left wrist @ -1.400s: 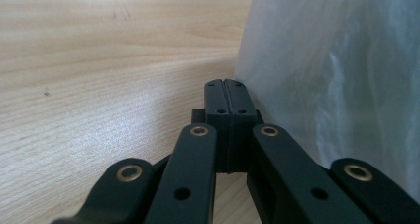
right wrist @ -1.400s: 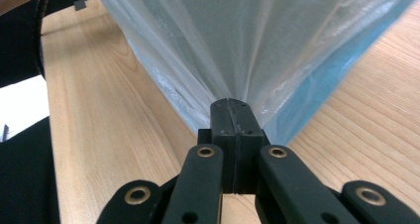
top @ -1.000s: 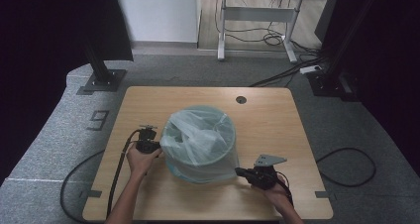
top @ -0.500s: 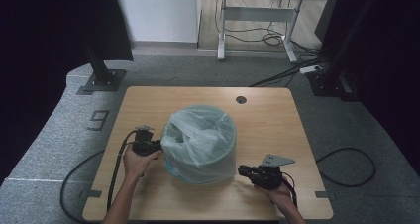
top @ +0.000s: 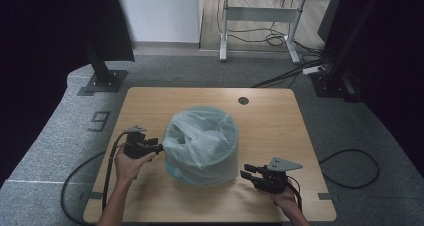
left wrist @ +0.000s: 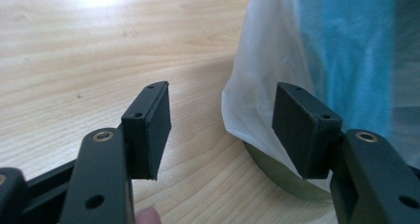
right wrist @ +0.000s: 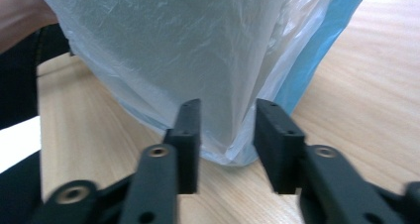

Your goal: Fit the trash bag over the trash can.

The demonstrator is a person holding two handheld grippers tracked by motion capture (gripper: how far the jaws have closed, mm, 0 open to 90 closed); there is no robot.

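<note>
A round bin (top: 205, 168) stands mid-table, lined with a thin whitish-blue plastic bag (top: 200, 136) whose skirt hangs down its outside. My left gripper (top: 159, 147) is at the bin's left side. Its jaws (left wrist: 223, 100) have just been opening and stand open, with the bag's hem (left wrist: 247, 110) loose by the right pad. The bin's dark base (left wrist: 277, 172) shows under the hem. My right gripper (top: 245, 171) lies low at the bin's front right. Its jaws (right wrist: 230, 107) have also just been opening, and a fold of the bag (right wrist: 228, 144) hangs between them, unpressed.
The wooden table (top: 280, 116) has a cable hole (top: 243, 100) at the back. Each gripper trails a black cable (top: 107, 166) off the near edge. Black stands (top: 102, 78) and a desk (top: 260, 11) are on the floor beyond.
The left gripper has shifted slightly beside the bin. The right hand has stayed where it was.
</note>
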